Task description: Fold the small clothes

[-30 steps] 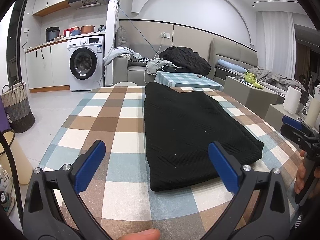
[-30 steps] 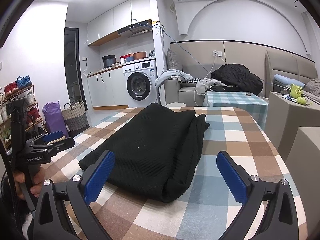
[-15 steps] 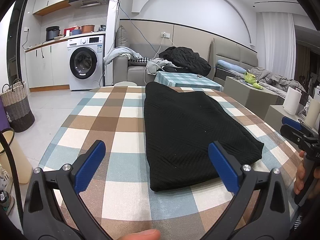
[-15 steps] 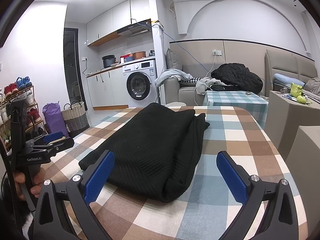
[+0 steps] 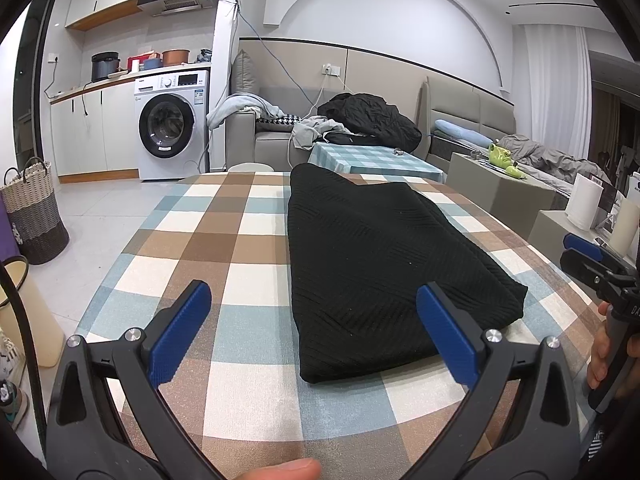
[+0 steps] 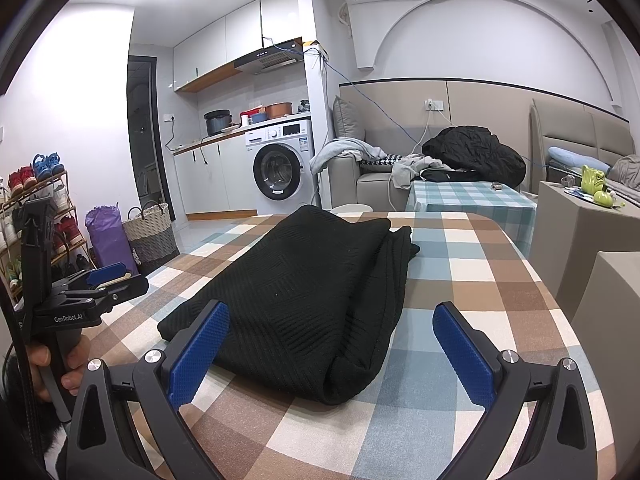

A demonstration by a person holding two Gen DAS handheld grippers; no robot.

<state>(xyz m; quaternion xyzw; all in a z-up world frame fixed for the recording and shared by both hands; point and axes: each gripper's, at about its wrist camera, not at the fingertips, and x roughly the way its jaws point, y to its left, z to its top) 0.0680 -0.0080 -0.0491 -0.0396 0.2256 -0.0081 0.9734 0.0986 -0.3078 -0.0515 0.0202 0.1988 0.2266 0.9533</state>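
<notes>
A black knit garment (image 5: 372, 264), folded into a long strip, lies on the checked tablecloth (image 5: 224, 240); it also shows in the right wrist view (image 6: 304, 304). My left gripper (image 5: 316, 332) is open and empty, held over the table's near edge by the garment's near end. My right gripper (image 6: 332, 344) is open and empty, with the garment's near folded corner between its blue pads (image 6: 464, 356). Each gripper shows at the edge of the other's view: the right one (image 5: 600, 264), the left one (image 6: 100, 284).
A washing machine (image 5: 172, 124) and a sofa with piled clothes (image 5: 360, 120) stand behind the table. A small checked table (image 5: 372, 160) is just past the far edge. A woven basket (image 5: 32, 208) and a shoe rack (image 6: 36, 216) stand on the left.
</notes>
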